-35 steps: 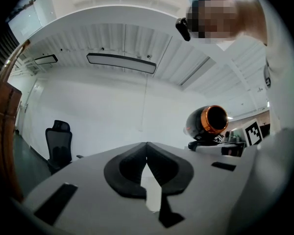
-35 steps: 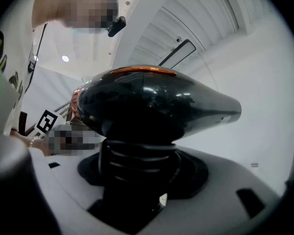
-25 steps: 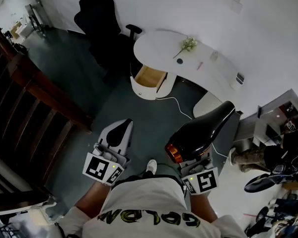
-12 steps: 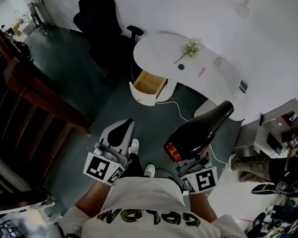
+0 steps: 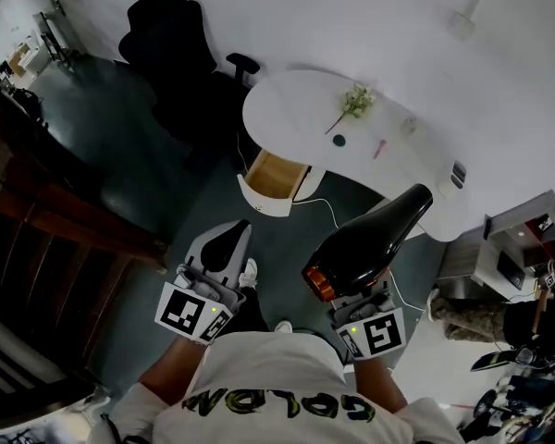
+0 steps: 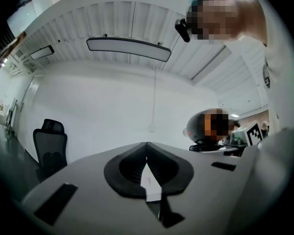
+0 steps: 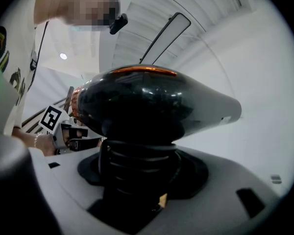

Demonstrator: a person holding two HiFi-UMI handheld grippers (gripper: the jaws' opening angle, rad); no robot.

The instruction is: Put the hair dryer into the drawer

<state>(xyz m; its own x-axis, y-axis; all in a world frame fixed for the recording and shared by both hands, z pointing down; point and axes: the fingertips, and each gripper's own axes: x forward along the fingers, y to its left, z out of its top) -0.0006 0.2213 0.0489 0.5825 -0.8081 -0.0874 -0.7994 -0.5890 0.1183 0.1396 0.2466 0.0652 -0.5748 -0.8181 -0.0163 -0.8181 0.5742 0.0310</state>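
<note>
A glossy black hair dryer [image 5: 375, 239] with an orange ring at its rear end stands in my right gripper [image 5: 359, 289], which is shut on its handle. In the right gripper view the hair dryer [image 7: 152, 102] fills the middle, and its cord-wrapped handle sits between the jaws of the right gripper [image 7: 139, 180]. My left gripper [image 5: 240, 229] is held level beside it, shut and empty; in the left gripper view the tips of the left gripper [image 6: 147, 146] meet. The open drawer [image 5: 276, 176], wooden inside, juts from under the white table [image 5: 296, 100] ahead of both grippers.
A black office chair [image 5: 171, 35] stands left of the table. A flower sprig [image 5: 353, 102] and small items lie on the tabletop. A white cable [image 5: 328, 197] runs over the dark floor. A wooden railing [image 5: 65, 211] borders the left. Clutter fills the right edge.
The table and open drawer have come nearer in the head view as the person walks toward them. Both grippers keep their pose, the right still gripping the hair dryer.
</note>
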